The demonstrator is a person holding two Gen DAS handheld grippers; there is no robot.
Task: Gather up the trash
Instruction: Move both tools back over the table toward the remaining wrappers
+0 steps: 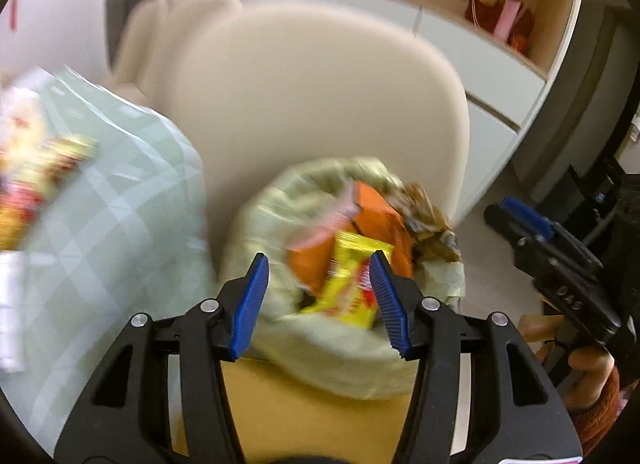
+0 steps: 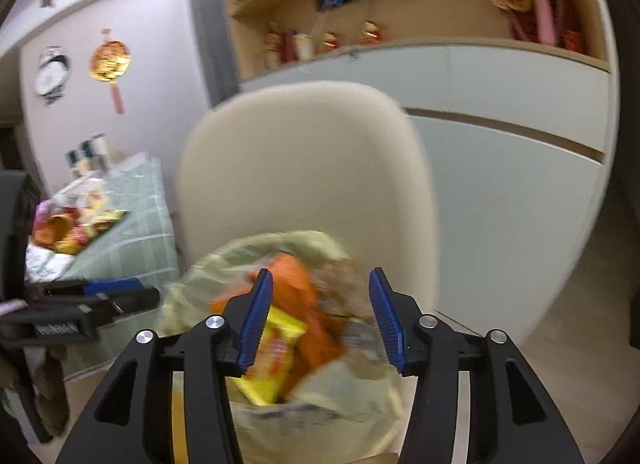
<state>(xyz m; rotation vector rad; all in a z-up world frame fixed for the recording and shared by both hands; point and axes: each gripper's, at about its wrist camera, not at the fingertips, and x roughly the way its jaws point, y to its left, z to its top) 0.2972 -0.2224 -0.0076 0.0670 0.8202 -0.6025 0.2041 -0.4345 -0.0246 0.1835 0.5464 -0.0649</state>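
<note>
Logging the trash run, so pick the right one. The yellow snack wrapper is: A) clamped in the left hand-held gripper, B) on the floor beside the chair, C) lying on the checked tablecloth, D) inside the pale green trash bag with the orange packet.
D: the yellow snack wrapper lies in the open mouth of the pale green trash bag against the orange packet; the left hand-held gripper is open above it.

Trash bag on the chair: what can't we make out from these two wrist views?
- Yellow wrapper print: motion blur, both views.
- Brown item at the trash bag rim: blurred, identity unclear.
- Bag depth: hidden under the orange packet.
- Table snack pile: smeared in the left view, small in the right.
- Right gripper and left gripper: open, empty.
</note>
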